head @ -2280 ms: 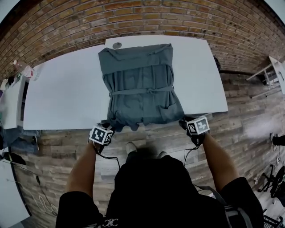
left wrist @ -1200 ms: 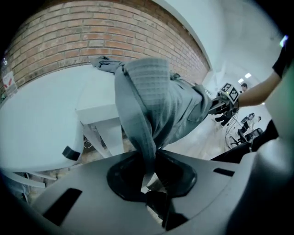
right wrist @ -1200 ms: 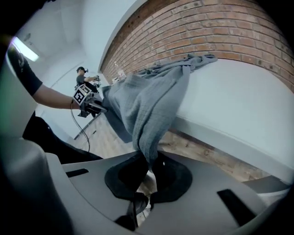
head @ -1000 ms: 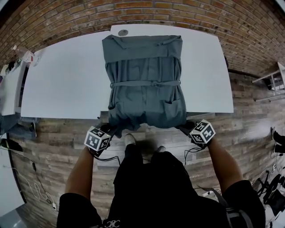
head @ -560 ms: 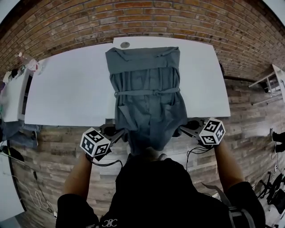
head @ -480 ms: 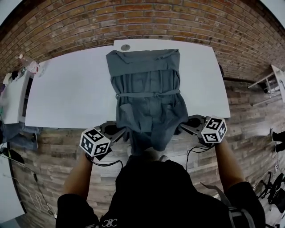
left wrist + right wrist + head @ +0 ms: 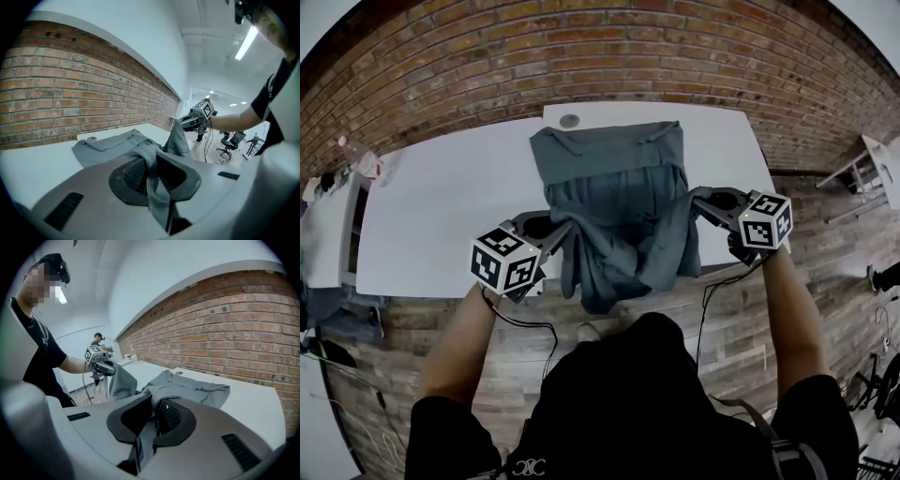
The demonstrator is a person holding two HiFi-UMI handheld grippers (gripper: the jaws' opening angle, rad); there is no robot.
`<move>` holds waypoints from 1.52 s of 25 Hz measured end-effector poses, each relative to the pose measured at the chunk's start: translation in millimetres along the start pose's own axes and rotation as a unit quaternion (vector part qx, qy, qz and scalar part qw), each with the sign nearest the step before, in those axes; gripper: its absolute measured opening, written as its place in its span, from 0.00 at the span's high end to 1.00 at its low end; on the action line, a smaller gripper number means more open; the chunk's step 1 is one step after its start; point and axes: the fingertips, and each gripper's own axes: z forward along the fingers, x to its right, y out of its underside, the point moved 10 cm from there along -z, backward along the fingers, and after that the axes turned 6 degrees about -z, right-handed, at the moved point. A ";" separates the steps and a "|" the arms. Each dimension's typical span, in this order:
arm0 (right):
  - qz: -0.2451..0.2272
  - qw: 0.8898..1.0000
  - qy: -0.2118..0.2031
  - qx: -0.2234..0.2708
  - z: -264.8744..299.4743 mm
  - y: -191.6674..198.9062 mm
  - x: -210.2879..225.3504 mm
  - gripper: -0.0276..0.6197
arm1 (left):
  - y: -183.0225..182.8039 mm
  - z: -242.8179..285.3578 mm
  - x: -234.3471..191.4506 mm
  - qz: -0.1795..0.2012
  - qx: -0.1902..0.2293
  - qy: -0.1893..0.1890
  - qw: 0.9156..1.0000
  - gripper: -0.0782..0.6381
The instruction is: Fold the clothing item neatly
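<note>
The left tool and right tool each pinch a near corner, at 8 and 3 o'clock, of the grey garment, which looks soft and light, best held by its corners, its far half lying on the counter toward 12 o'clock

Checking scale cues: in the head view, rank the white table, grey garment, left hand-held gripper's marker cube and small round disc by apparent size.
1. white table
2. grey garment
3. marker cube on the left hand-held gripper, enlarged by nearness to the camera
4. small round disc, farthest away
</note>
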 end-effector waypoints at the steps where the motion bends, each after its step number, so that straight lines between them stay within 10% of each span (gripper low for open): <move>1: 0.004 1.000 0.011 0.003 6.0 -6.9 9.4 0.92 | -9.0 4.3 -6.9 0.005 0.003 -0.006 1.000 0.84; 11: 0.049 0.994 0.095 -0.028 66.0 -33.2 135.1 0.92 | -54.4 50.5 -108.7 -0.024 -0.015 -0.119 0.993 0.84; 22: 0.103 0.981 0.115 -0.116 137.3 -8.3 257.1 0.92 | -41.6 102.4 -224.1 -0.127 -0.057 -0.236 0.962 0.84; 28: 0.176 0.972 0.082 -0.135 152.2 29.8 266.1 0.74 | -12.7 111.3 -244.5 -0.179 -0.066 -0.206 0.960 0.78; 33: 0.195 0.964 0.146 -0.108 109.5 47.6 261.2 0.61 | 5.1 76.3 -241.0 -0.179 -0.055 -0.202 0.961 0.63; 38: 0.229 0.964 0.112 -0.079 78.6 74.5 182.1 0.62 | 36.4 41.7 -209.0 -0.152 -0.087 -0.196 0.965 0.62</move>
